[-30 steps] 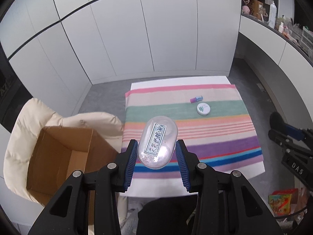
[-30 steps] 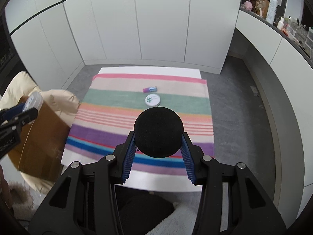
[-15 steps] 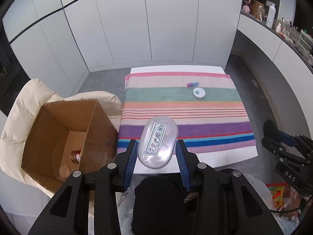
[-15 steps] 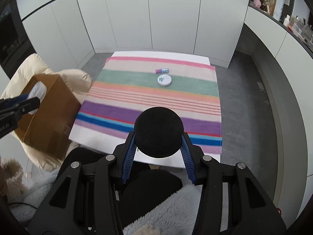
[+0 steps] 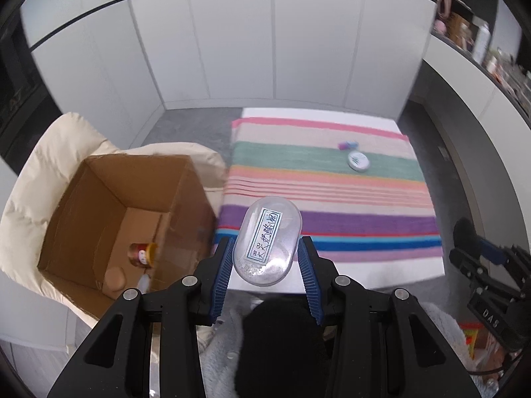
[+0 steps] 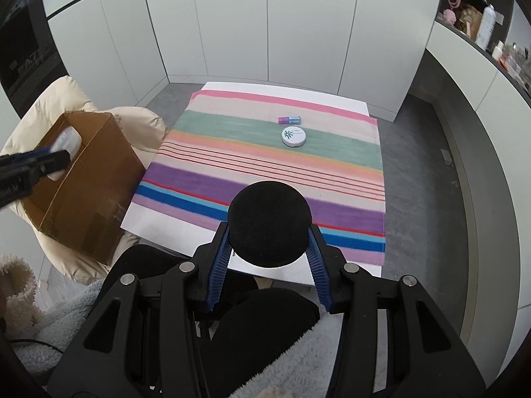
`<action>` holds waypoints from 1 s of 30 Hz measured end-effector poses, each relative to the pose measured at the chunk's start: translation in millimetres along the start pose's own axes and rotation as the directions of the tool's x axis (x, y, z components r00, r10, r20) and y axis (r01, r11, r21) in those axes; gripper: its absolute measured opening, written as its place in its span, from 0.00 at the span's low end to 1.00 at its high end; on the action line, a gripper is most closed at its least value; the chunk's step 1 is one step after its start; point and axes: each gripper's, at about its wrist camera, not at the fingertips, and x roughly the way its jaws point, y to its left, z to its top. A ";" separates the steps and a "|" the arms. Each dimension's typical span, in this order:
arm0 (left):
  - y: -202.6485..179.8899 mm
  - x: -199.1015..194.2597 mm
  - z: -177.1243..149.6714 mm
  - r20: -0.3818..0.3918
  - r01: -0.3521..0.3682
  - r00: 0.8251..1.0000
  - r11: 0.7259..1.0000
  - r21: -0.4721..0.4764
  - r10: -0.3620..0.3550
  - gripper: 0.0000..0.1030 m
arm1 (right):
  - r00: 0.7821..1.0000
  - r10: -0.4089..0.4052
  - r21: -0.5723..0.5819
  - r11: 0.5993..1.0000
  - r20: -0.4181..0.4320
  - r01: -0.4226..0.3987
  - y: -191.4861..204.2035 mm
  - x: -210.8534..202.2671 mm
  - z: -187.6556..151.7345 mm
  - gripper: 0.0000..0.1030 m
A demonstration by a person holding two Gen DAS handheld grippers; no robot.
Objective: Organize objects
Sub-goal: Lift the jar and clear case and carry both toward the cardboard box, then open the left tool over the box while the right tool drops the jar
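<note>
My left gripper (image 5: 265,258) is shut on a clear oval plastic container (image 5: 267,240) with a handwritten label, held in the air near the table's front edge, right of an open cardboard box (image 5: 109,205). The box holds a small orange-lidded jar (image 5: 142,254) and a tan object (image 5: 115,278). My right gripper (image 6: 269,248) is shut on a round black sponge ball (image 6: 269,223) above the table's near edge. A white round tin (image 6: 293,136) and a small purple-blue tube (image 6: 290,119) lie on the striped cloth (image 6: 265,172).
The box (image 6: 83,179) rests on a cream padded chair (image 5: 43,156) left of the table. White cabinet doors stand behind. A counter with bottles (image 6: 485,26) runs along the right. The person's lap in a fleece robe (image 6: 298,358) is below.
Both grippers have pulled back from the table and shifted left. The box and its contents now show more fully in the left wrist view. Both grips are unchanged.
</note>
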 end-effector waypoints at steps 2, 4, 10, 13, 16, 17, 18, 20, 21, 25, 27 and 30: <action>16.6 -0.2 7.2 0.010 -0.018 1.000 0.999 -0.034 0.018 0.39 | 1.000 0.005 -0.014 1.000 0.000 -0.005 8.5 4.8 6.3 0.46; 35.8 -0.7 12.9 0.023 -0.041 0.999 0.997 -0.072 0.042 0.40 | 1.000 0.019 -0.028 0.999 0.000 -0.019 17.3 9.2 12.7 0.46; 95.3 6.6 14.2 0.007 -0.090 0.996 0.979 -0.180 0.093 0.40 | 0.996 0.084 -0.109 0.990 -0.006 -0.085 65.7 26.0 37.3 0.46; 134.1 14.3 6.5 -0.021 -0.108 0.994 0.959 -0.262 0.106 0.40 | 0.994 0.105 -0.159 0.982 -0.007 -0.105 92.7 33.7 45.7 0.46; 176.0 23.8 -3.6 -0.065 -0.154 0.988 0.924 -0.349 0.140 0.40 | 0.991 0.136 -0.206 0.969 -0.017 -0.137 124.3 43.4 55.1 0.46; 190.6 28.2 -7.3 -0.086 -0.172 0.985 0.910 -0.376 0.151 0.40 | 0.989 0.148 -0.221 0.964 -0.020 -0.149 134.6 46.1 57.8 0.46; 201.1 31.6 -10.4 -0.103 -0.185 0.982 0.900 -0.394 0.157 0.40 | 0.986 0.165 -0.242 0.956 -0.025 -0.166 148.1 49.2 61.1 0.46; 224.1 38.7 -18.3 -0.139 -0.217 0.975 0.875 -0.434 0.173 0.40 | 0.981 0.190 -0.275 0.942 -0.032 -0.191 170.0 52.4 66.0 0.46; 235.0 42.0 -22.2 -0.155 -0.229 0.972 0.859 -0.457 0.177 0.40 | 0.980 0.196 -0.289 0.937 -0.035 -0.198 179.4 54.1 68.0 0.46; 258.0 49.0 -32.8 -0.193 -0.248 0.966 0.825 -0.508 0.172 0.40 | 0.969 0.242 -0.370 0.897 -0.047 -0.242 226.0 55.9 72.9 0.46; 264.0 50.1 -37.8 -0.205 -0.259 0.963 0.818 -0.514 0.176 0.40 | 0.962 0.267 -0.407 0.873 -0.062 -0.268 250.0 56.4 72.5 0.46; 267.3 53.7 -40.4 -0.216 -0.272 0.959 0.814 -0.513 0.184 0.40 | 0.953 0.289 -0.456 0.839 -0.093 -0.299 282.8 61.0 68.1 0.46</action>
